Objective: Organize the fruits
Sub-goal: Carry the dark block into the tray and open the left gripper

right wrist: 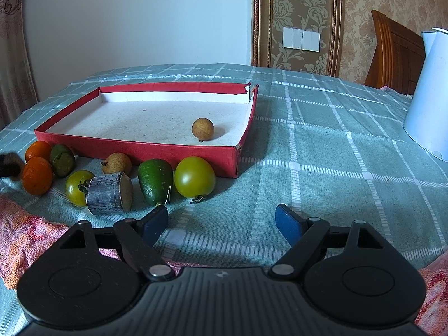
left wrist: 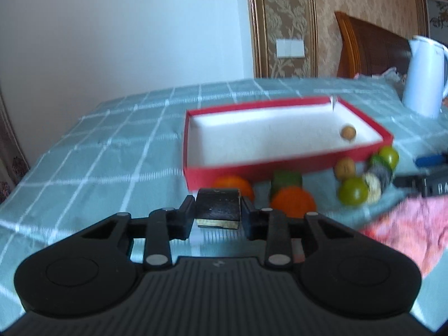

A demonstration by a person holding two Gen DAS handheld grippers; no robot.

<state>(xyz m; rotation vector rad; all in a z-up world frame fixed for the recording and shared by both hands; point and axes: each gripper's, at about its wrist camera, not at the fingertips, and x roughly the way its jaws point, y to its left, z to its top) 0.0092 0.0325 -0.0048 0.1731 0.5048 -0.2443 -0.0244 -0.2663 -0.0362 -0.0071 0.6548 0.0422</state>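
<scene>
A red box (right wrist: 168, 151) with a white floor holds one brown longan (right wrist: 202, 129). Along its near wall lie two oranges (right wrist: 37, 175), a small avocado (right wrist: 62, 160), a green tomato (right wrist: 77, 187), another longan (right wrist: 116, 163), a grey cylinder (right wrist: 109, 194), a bigger avocado (right wrist: 154, 180) and a second green tomato (right wrist: 194, 180). My right gripper (right wrist: 221, 221) stands open over bare cloth, near these last two. My left gripper (left wrist: 218, 212) sits low in front of an orange (left wrist: 235, 184) and the box (left wrist: 252, 172). A dark block (left wrist: 218, 205) fills the gap between its fingers.
A green checked cloth (right wrist: 322, 154) covers the table. A white kettle (right wrist: 428, 98) stands at the right. A pink towel (right wrist: 19, 229) lies at the near edge on the left. A wooden chair back (right wrist: 392, 53) rises behind the table.
</scene>
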